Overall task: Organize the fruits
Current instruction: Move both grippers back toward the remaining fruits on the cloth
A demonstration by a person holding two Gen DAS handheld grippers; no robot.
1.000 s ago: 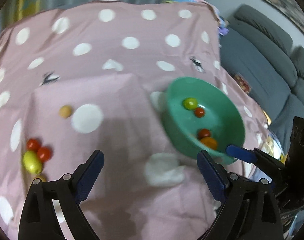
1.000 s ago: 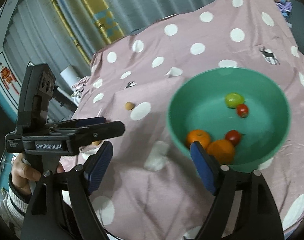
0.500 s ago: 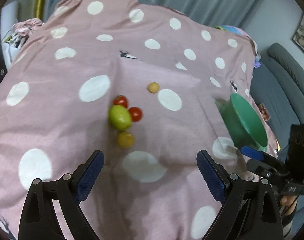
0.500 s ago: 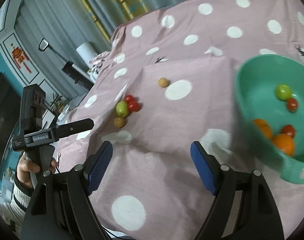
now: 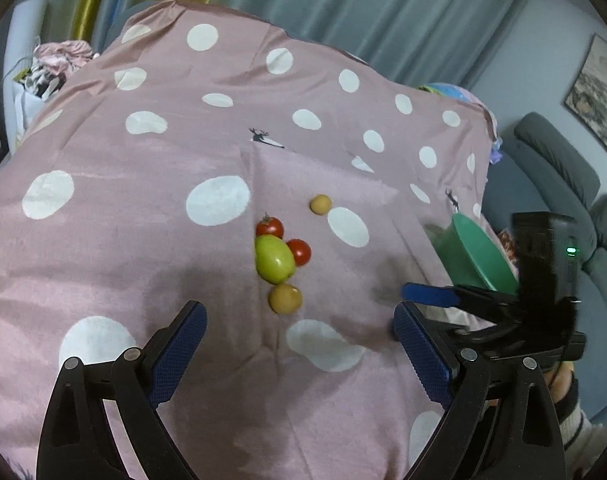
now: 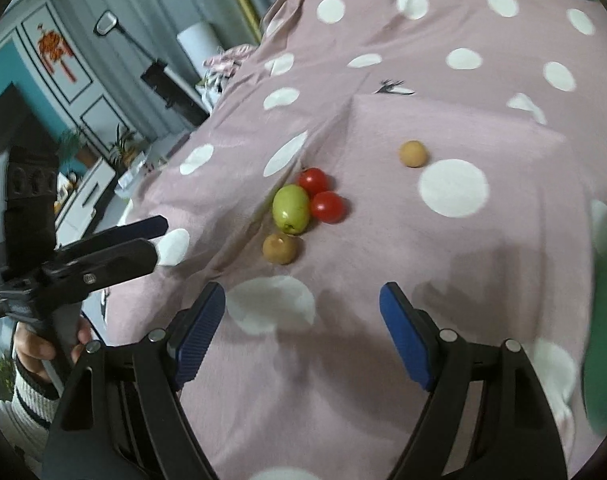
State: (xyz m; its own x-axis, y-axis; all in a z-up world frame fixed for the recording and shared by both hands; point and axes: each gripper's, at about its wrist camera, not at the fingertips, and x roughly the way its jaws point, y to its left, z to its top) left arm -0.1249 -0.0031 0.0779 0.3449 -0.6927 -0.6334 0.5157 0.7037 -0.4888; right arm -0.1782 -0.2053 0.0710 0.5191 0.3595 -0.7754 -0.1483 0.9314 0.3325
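A pink cloth with white dots (image 5: 151,248) is spread over the surface, and a small group of fruits is seen near its middle. A green, apple-like fruit (image 5: 274,259) lies there, and two small red tomatoes (image 5: 270,227) (image 5: 299,251) are touching it on its far side. A round brownish-yellow fruit (image 5: 285,299) is placed just beside the green one, on the near side. A second, smaller tan fruit (image 5: 320,204) lies apart from the group, next to a big white dot.

The left gripper (image 5: 299,340) is held above the cloth with its blue-padded jaws wide apart, and nothing is gripped between them; the fruit group is seen just beyond its tips. The right gripper (image 6: 302,322) is also held with its jaws set wide and empty, over a white dot near the brownish fruit.

A green plastic bowl (image 5: 479,256) stands at the right edge of the cloth. In the left wrist view only its outside is shown, so its contents cannot be told. A grey sofa (image 5: 551,168) is visible behind it. A hand in a striped sleeve (image 6: 31,360) is seen holding the left gripper's handle.
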